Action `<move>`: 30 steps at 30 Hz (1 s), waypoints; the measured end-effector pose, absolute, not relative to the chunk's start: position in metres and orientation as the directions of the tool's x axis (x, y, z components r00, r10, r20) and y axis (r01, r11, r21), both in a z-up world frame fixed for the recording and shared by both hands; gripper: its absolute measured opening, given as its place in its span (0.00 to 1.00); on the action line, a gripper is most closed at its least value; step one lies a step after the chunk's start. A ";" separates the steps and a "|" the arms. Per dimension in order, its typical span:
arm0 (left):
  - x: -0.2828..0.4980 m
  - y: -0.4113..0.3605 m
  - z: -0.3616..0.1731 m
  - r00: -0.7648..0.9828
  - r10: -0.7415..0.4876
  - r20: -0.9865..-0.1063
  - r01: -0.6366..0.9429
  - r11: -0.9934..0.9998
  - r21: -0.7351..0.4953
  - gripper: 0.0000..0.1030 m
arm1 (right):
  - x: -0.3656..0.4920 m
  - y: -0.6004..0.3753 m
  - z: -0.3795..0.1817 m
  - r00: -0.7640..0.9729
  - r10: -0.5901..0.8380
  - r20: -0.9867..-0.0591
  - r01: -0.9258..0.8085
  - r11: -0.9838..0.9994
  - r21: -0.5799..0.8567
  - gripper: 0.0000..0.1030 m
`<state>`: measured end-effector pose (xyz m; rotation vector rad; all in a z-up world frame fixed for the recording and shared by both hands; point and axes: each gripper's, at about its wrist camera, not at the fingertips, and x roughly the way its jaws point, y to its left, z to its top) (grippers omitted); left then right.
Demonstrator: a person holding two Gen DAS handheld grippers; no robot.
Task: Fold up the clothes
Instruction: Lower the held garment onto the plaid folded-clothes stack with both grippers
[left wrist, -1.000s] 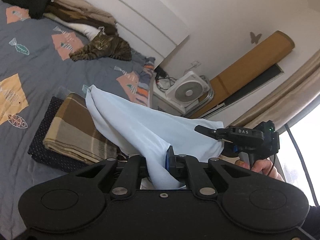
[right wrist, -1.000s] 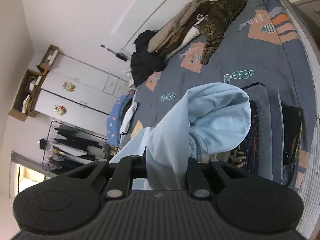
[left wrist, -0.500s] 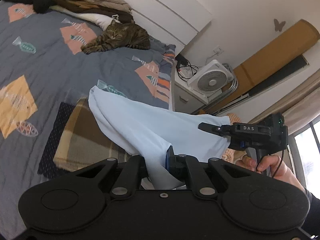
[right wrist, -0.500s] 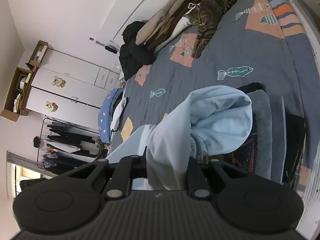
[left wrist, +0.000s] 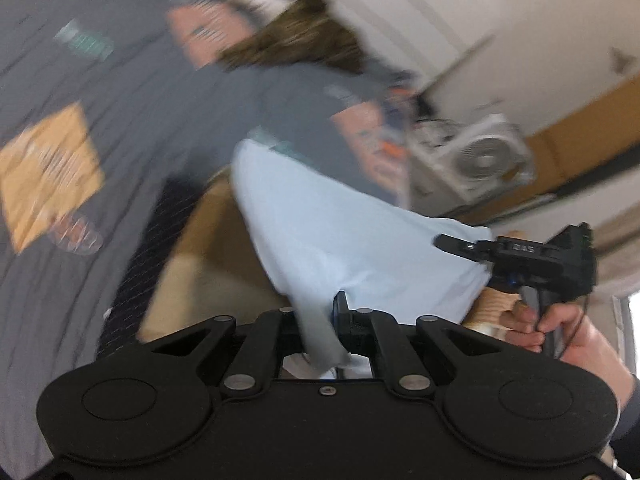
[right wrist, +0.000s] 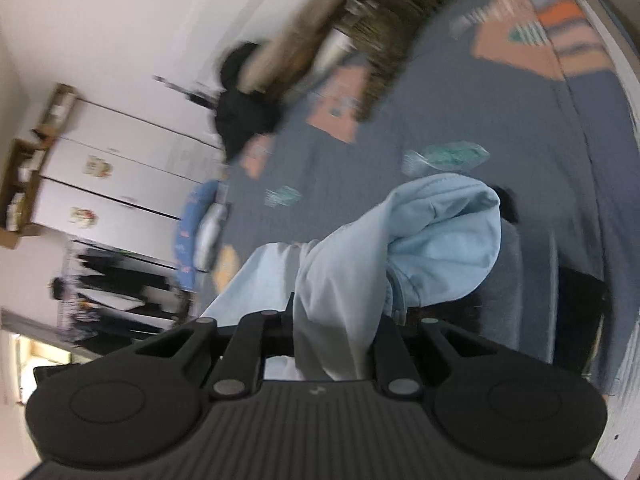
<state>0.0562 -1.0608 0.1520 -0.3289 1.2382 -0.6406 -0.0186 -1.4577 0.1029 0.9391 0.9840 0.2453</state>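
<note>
Both views have dipped toward the bed [left wrist: 168, 120] since a second ago, so the light blue garment [left wrist: 340, 240] is probably being lowered for laying flat. The left tongs [left wrist: 320, 332] are clamped on one bunched edge, the right tongs [right wrist: 332, 332] on another; the cloth hangs between them above the folded pile [left wrist: 208, 272], though blur hides whether it touches.

Ahead of the tongs we see a bed under a grey quilt [left wrist: 160, 112] with orange patches. Beyond its right edge stands a white fan [left wrist: 486, 158] against a pale wall. Far left of the right tongs, white wardrobes [right wrist: 120, 176] stand.
</note>
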 end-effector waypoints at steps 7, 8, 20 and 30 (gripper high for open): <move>0.066 -1.039 0.119 0.167 -0.575 -0.801 0.208 0.815 -0.541 0.06 | -0.003 -1.468 0.042 0.512 0.507 -0.693 0.309 0.644 0.700 0.39; 0.065 -1.038 0.122 0.166 -0.575 -0.801 0.214 0.814 -0.540 0.06 | -0.003 -1.471 0.041 0.497 0.512 -0.700 0.318 0.644 0.696 0.46; 0.053 -1.048 0.106 0.141 -0.650 -0.747 0.221 0.756 -0.616 0.10 | -0.060 -1.492 0.049 0.517 0.504 -0.692 0.350 0.614 0.708 0.68; 0.044 -1.043 0.089 0.143 -0.691 -0.708 0.165 0.722 -0.671 0.10 | -0.149 -1.474 0.050 0.498 0.585 -0.640 0.321 0.560 0.763 0.75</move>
